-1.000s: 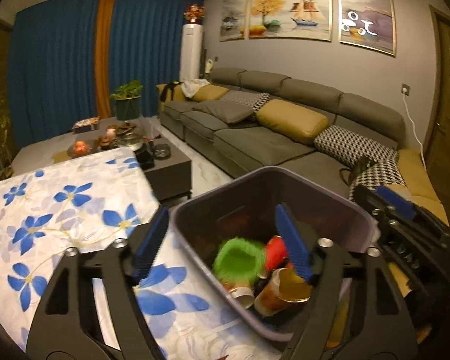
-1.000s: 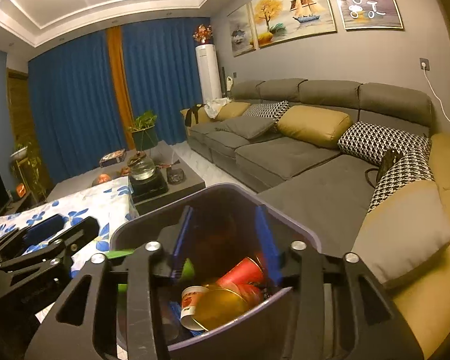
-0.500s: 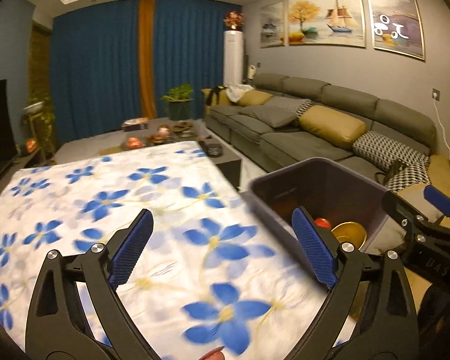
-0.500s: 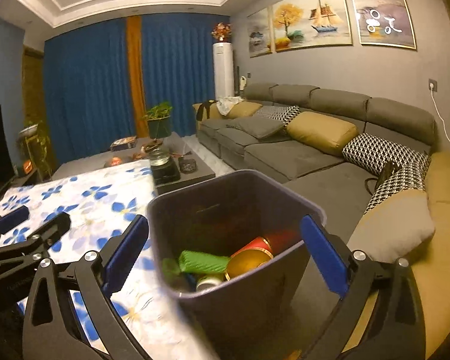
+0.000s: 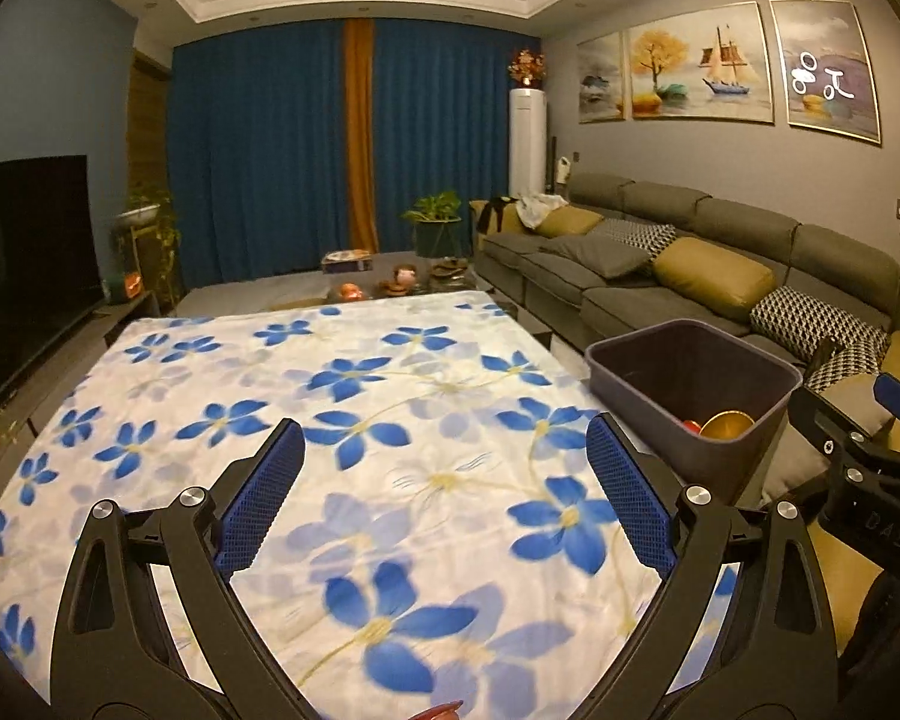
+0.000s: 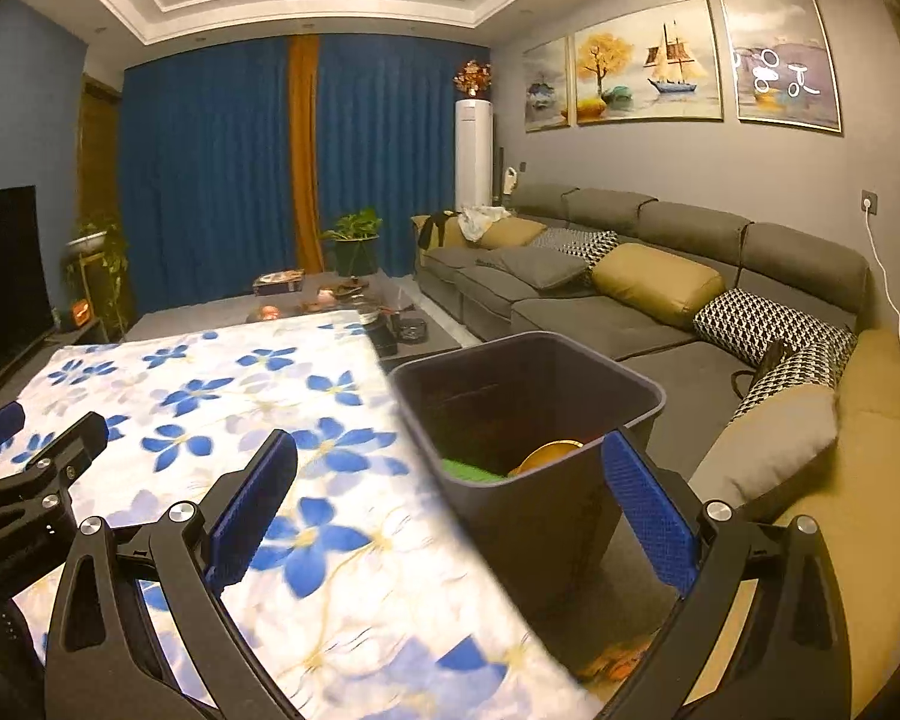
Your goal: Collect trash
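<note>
Two grippers hover over a desk (image 5: 150, 372) draped in a white cloth with blue flowers (image 5: 354, 378). The left gripper (image 5: 444, 498) has its jaws spread wide and empty above the cloth; the right gripper (image 6: 450, 501) is likewise agape, holding nothing, in front of the one dark bin (image 6: 528, 516). The bin stands just off the desk's right edge — between desk and grey sofa (image 6: 660, 312). Inside it show a gold lid (image 6: 549, 455), a green item (image 6: 471, 471) and, from the left wrist view, a red piece (image 5: 690, 425). Three paintings (image 5: 702, 63) hang above the sofa — two mustard cushions (image 5: 714, 276) on it.
</note>
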### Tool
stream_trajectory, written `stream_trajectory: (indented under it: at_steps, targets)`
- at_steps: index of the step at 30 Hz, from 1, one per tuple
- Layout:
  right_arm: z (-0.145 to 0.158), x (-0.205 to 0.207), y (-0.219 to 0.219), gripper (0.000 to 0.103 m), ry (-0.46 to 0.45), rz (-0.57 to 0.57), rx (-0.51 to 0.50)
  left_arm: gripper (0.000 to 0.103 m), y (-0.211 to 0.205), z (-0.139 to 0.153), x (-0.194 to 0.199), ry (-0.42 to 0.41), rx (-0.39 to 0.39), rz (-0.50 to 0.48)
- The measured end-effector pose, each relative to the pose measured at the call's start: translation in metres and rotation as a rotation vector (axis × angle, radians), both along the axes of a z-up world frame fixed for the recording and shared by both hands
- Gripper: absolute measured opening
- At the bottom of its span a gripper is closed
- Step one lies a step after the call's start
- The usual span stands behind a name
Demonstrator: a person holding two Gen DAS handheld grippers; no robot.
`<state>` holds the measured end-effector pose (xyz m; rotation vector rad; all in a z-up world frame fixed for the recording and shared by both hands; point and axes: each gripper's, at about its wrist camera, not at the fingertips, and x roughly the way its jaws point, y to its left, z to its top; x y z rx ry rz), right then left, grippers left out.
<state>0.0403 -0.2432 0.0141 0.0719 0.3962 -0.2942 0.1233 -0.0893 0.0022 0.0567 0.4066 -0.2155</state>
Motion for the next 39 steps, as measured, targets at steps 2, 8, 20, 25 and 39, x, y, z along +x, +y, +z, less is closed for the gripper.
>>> stream_trajectory:
  at_steps: [2,8,20,25,39]
  targets:
    - [0.0,-0.009,0.009,0.098,-0.002,0.003,0.001,0.093,0.009,-0.001,-0.007,0.001,-0.001,0.005]
    - [0.004,-0.032,0.036,0.098,-0.015,0.001,-0.038,0.093,0.033,0.001,-0.028,-0.008,-0.015,0.02]
    - [0.003,-0.056,0.061,0.098,-0.026,0.008,-0.075,0.093,0.05,0.004,-0.05,-0.014,-0.035,0.014]
    - [0.004,-0.061,0.064,0.098,-0.033,0.017,-0.074,0.093,0.053,0.007,-0.056,-0.023,-0.04,0.016]
    - [0.005,-0.062,0.064,0.098,-0.037,0.019,-0.063,0.093,0.052,0.012,-0.059,-0.03,-0.042,0.023]
